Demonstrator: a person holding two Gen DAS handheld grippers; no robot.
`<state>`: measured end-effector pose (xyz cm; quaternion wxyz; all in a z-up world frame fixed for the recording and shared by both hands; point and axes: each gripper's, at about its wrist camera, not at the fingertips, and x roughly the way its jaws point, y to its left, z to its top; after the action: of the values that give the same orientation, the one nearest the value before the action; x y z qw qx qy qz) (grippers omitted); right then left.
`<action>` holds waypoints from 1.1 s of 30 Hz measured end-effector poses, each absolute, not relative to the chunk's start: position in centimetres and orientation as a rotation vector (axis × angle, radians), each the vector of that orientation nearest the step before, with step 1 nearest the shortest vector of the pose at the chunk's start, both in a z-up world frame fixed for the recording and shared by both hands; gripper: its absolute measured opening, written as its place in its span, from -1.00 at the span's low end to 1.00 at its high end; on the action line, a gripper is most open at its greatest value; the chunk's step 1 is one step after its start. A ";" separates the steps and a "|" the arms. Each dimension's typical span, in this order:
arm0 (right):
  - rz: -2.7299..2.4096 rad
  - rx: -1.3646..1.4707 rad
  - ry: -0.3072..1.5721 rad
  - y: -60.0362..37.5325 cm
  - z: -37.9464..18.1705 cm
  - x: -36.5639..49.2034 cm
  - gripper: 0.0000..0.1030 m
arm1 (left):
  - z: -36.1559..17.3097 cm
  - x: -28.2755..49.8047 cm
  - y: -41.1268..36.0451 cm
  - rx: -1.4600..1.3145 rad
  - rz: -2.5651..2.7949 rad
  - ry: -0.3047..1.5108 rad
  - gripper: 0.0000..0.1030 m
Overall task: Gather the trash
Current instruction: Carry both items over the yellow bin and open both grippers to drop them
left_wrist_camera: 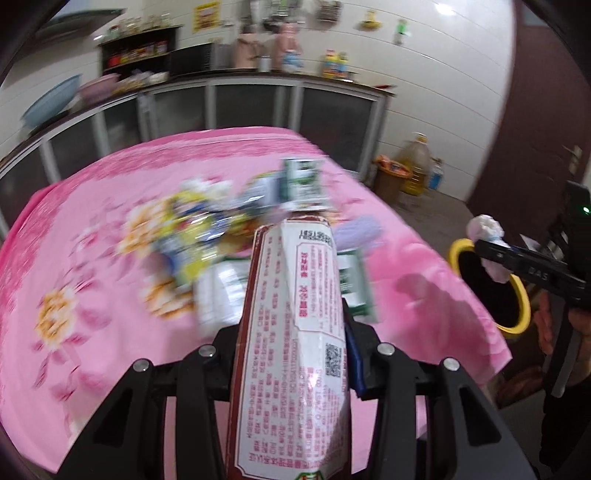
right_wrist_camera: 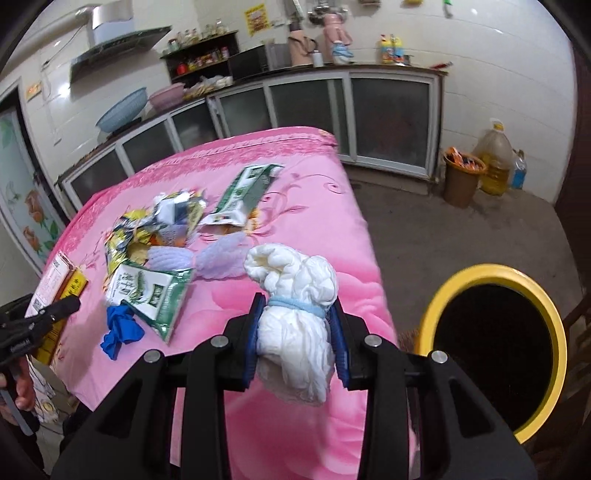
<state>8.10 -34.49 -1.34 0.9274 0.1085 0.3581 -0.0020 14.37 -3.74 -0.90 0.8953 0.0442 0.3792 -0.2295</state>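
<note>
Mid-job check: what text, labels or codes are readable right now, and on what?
"DAS": right tool, holding an unprinted white wad.
Red-and-white package in left tool: Chinese print, QR code; too small to read.
Green packet, yellow wall poster: blurred, unreadable.

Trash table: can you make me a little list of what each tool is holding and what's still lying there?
left tool: shut on a red-and-white printed carton
right tool: shut on a white crumpled wad tied with a blue band
bin: yellow-rimmed round black bin, beside the table
table: pink flowered cloth
still lying there: green-and-white packets, blue glove, yellow wrappers
</note>
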 end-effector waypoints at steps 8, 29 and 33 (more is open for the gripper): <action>-0.142 0.314 0.708 -42.2 -2.3 4.7 -0.37 | -0.6 15.1 -13.7 0.144 -0.670 0.780 -0.22; -0.392 0.462 0.689 -55.0 -5.4 -0.9 -0.37 | -3.4 13.9 -35.0 0.283 -0.994 0.814 -0.22; -0.403 0.480 0.696 -55.7 -6.1 -1.0 -0.37 | -4.2 14.1 -37.2 0.293 -1.010 0.833 -0.22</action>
<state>-1.00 -55.74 -6.07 0.8924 0.2312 0.3353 -0.1940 14.08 -37.21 -4.22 0.7833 0.1356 0.3860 -0.4680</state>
